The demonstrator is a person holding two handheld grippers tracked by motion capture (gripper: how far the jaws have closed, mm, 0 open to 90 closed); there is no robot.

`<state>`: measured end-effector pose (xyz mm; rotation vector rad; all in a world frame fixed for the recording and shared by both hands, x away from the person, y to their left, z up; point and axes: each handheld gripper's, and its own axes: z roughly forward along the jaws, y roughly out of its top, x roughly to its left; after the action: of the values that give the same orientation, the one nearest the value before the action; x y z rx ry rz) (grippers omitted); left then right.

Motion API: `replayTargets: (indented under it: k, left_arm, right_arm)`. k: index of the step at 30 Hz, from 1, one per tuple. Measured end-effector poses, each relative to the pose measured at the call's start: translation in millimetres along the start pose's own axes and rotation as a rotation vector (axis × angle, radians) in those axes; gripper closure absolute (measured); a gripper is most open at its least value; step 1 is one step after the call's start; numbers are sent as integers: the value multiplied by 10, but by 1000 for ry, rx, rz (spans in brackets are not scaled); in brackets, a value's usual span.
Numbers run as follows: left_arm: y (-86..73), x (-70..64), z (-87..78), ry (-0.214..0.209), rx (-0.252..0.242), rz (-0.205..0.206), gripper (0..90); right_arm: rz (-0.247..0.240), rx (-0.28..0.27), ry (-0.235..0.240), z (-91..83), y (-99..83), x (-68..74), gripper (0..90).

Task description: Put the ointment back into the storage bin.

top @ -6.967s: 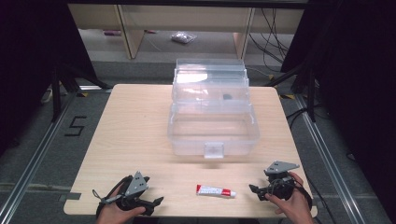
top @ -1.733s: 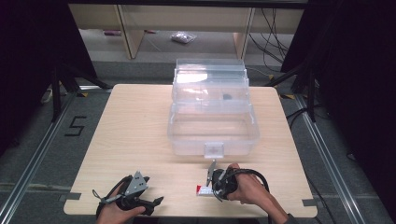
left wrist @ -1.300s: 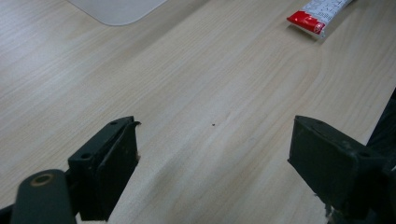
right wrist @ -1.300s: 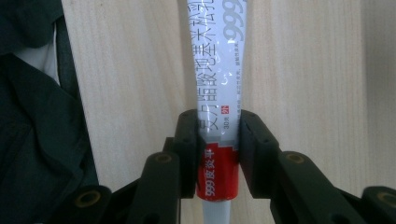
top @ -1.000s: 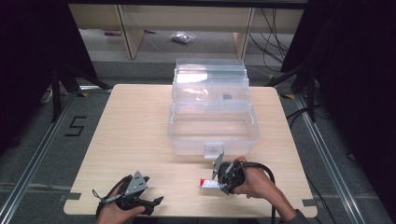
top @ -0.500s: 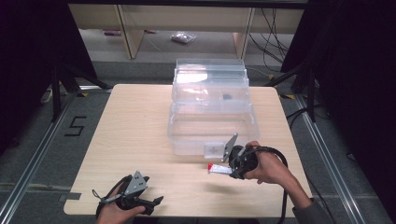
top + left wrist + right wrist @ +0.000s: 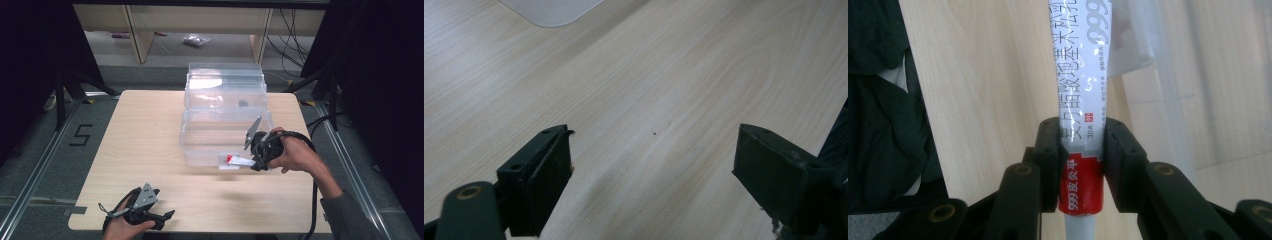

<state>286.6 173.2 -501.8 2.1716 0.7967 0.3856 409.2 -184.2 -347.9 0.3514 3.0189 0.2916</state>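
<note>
Right gripper view: my right gripper (image 7: 1080,150) clamps the tube (image 7: 1079,85) near its red end, held above the table by the box (image 7: 225,125) front. I'd lift higher, clear the wall, then lower inside. Left gripper (image 7: 654,170) rests wide open.

high view sits above my side of the table (image 7: 150,130), facing forward and down, far enough to take in the whole top and the floor beyond. left gripper view rides low and close, looking along my spread jaws at bare wood; a pale corner shows upper left of frame. right gripper view is closer still, jaws at bottom centre around the tube (image 7: 1079,100). high and right views share that tube (image 7: 240,160) and the clear box (image 7: 225,120).
</note>
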Motion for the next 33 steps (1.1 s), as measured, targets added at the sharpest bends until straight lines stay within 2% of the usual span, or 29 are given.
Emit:
replayTargets:
  k: [2,3,4,7,8,11,12,14,15,16,17,18,19,20,21,22,24,25,27,31,32,33]
  left_arm:
    - [1,-5,-1,-2,-5,-7,152]
    - [2,-2,-1,0,-5,-4,151]
    - [-1,-5,0,1,-5,-13,151]
    - [-1,5,0,2,1,-1,151]
    - [-1,5,0,2,1,-1,152]
    - [0,5,2,1,1,2,151]
    - [-4,-2,5,3,0,-14,151]
    - [-2,0,5,3,0,-10,152]
    - [1,3,3,2,-1,-2,151]
    - [-2,6,1,1,1,3,151]
    - [-5,3,8,0,3,-9,152]
    - [-1,6,4,-1,4,0,151]
    - [1,7,4,-2,5,5,151]
    - [-1,-7,9,-10,-8,-11,151]
    - [0,6,1,-2,5,6,151]
    - [0,6,1,-2,5,6,151]
    - [-2,-2,2,-2,-4,-10,151]
    - [-1,-1,-1,-5,-5,-4,152]
    - [-2,2,-4,-3,-4,-4,152]
    - [-4,7,-6,-8,-4,-4,151]
    - [-3,11,-8,-4,2,2,152]
    - [-2,10,-8,-4,1,1,152]
  right_arm:
    - [32,13,13,-27,13,-41,709]
    - [10,12,8,-33,23,-79,709]
    - [26,21,9,-46,25,-97,709]
    - [29,15,7,-69,30,-177,709]
    - [29,15,7,-69,30,-177,709]
    - [12,11,-3,-68,37,-297,709]
    - [36,18,0,-68,35,-305,709]
    - [36,16,1,-62,34,-332,709]
    - [47,23,8,-38,36,-383,709]
    - [24,20,5,-25,40,-423,709]
    - [19,14,8,-17,40,-447,709]
    - [-6,1,4,-2,42,-496,709]
    - [14,11,8,6,41,-504,709]
    - [35,23,7,10,45,-513,709]
    - [30,24,6,25,44,-556,709]
    - [46,24,10,37,39,-573,709]
    - [46,26,8,70,33,-651,709]
    - [57,26,11,84,26,-677,709]
    - [45,33,10,116,14,-750,709]
    - [77,39,21,164,-14,-834,709]
    - [55,35,19,177,-16,-864,709]
    - [61,42,16,193,-22,-879,709]
